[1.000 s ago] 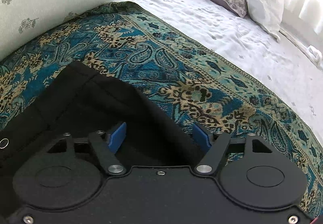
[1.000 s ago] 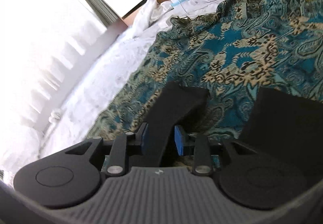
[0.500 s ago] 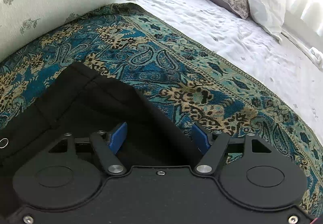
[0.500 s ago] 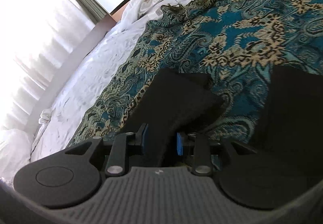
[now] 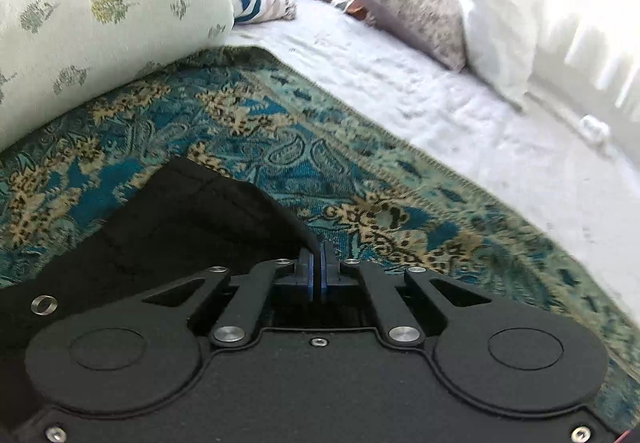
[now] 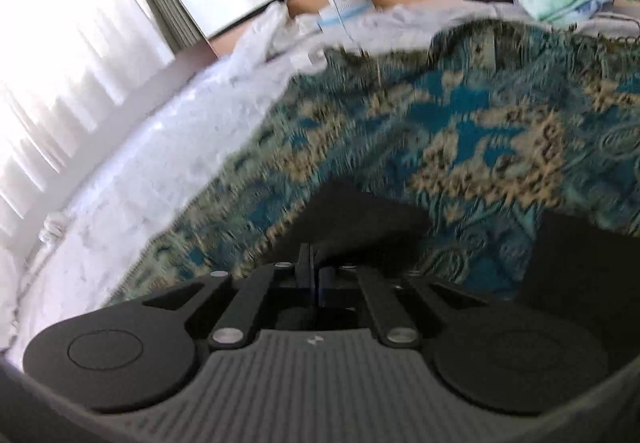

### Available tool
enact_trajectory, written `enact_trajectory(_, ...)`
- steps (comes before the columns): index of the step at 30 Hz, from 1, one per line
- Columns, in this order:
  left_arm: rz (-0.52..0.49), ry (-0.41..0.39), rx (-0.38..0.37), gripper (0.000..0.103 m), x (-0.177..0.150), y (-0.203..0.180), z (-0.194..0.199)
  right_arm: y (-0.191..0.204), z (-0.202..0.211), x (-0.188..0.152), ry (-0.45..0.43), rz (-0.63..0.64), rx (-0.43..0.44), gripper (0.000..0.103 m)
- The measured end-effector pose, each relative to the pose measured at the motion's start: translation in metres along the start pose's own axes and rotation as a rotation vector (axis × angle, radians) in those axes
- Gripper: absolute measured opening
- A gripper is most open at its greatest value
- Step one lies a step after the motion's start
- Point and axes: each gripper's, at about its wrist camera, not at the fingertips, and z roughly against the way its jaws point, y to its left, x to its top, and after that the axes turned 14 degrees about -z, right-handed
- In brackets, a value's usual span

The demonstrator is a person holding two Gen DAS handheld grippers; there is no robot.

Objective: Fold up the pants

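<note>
Grip, left: left hand-held gripper (image 5: 320, 267) has its blue pads pressed together on the edge of the black fabric pants (image 5: 192, 227).
Grip, right: right hand-held gripper (image 6: 314, 271) is clamped on a raised black corner of the pants (image 6: 360, 219).
Pants: dark, matte, lying on the teal paisley blanket (image 5: 340, 179), silver eyelet (image 5: 44, 304) showing.
Room: white bedsheet (image 5: 460, 111) beyond the blanket's border; pale floral pillow (image 5: 100, 15) bounds the far left.
</note>
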Motion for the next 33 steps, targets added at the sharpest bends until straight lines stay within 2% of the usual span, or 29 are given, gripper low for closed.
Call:
enact_trajectory(7, -0.011, -0.139, -0.121, 0.003, -0.021, 0.057, 0.096, -0.02, 0.065, 0.025, -0.039, 0.035, 0.067, 0.004)
enact_trajectory(10, -0.014, -0.205, -0.136, 0.003, -0.05, 0.093, 0.143, -0.044, 0.09, 0.03, -0.039, 0.042, 0.077, 0.004)
enact_trajectory(13, -0.032, -0.235, -0.134, 0.003, -0.082, 0.12, 0.178, -0.072, 0.113, 0.028, -0.034, 0.068, 0.064, 0.004)
enact_trajectory(17, -0.059, -0.191, -0.117, 0.003, -0.129, 0.146, 0.199, -0.104, 0.136, 0.019, -0.034, 0.108, 0.015, 0.004)
enact_trajectory(23, -0.033, -0.08, -0.098, 0.003, -0.176, 0.174, 0.197, -0.149, 0.149, 0.008, -0.023, 0.123, -0.079, 0.004)
enact_trajectory(28, -0.046, -0.051, -0.087, 0.003, -0.192, 0.177, 0.197, -0.172, 0.158, 0.005, -0.033, 0.136, -0.128, 0.004)
enact_trajectory(33, -0.06, -0.085, -0.083, 0.003, -0.191, 0.176, 0.21, -0.182, 0.168, 0.01, -0.05, 0.127, -0.143, 0.004)
